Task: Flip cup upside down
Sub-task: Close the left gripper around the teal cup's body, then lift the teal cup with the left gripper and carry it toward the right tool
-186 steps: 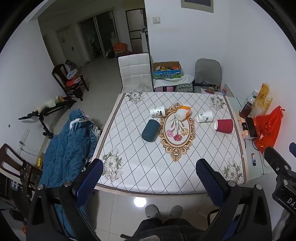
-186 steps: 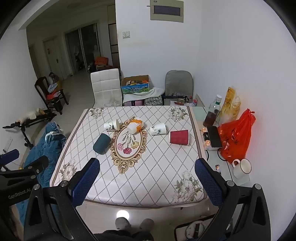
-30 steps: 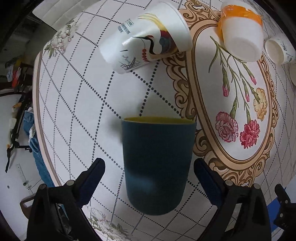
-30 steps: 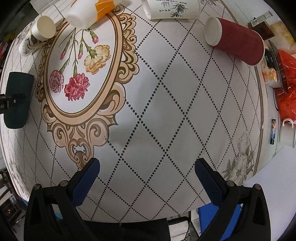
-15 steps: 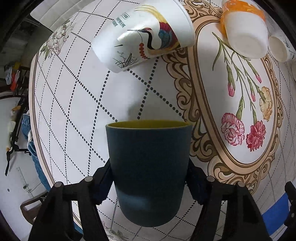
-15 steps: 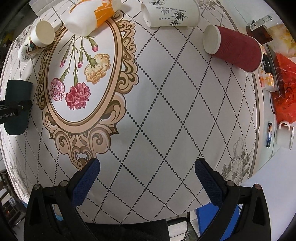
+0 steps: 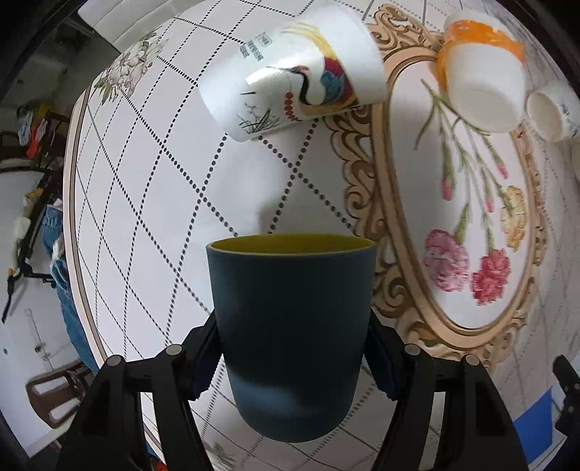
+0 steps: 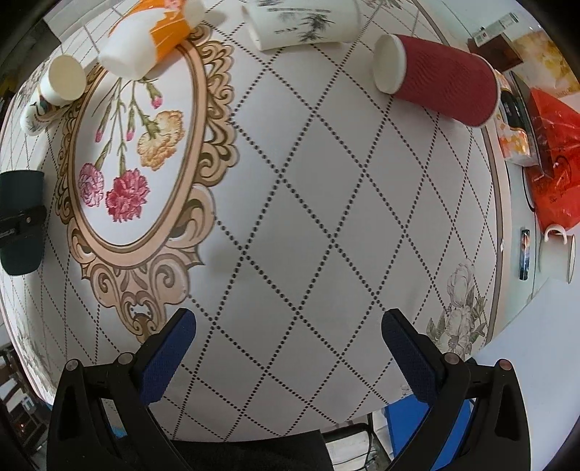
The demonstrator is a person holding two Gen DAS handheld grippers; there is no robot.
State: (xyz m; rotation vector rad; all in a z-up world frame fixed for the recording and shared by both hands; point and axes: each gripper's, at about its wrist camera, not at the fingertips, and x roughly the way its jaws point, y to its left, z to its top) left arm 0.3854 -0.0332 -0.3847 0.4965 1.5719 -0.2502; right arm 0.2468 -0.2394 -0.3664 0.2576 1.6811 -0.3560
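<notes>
A dark teal cup (image 7: 291, 333) with a yellow inside lies on its side on the patterned tablecloth (image 7: 152, 203), its mouth facing away from me. My left gripper (image 7: 291, 347) is shut on the cup, one blue pad on each side of its body. The cup also shows in the right wrist view (image 8: 21, 221) at the far left, with the left gripper on it. My right gripper (image 8: 288, 347) is open and empty, above the tablecloth (image 8: 326, 203) near the front edge.
Several other cups lie on their sides: a white bird-print cup (image 7: 293, 76), an orange-and-white cup (image 7: 482, 83), a white bamboo-print cup (image 8: 304, 25), a red ribbed cup (image 8: 438, 78). A red bag (image 8: 554, 159) and a white mug (image 8: 558, 250) sit on the side table at right.
My left gripper has come down to the teal cup and closed its pads on it. The right gripper has lowered a little toward the table and stays open.
</notes>
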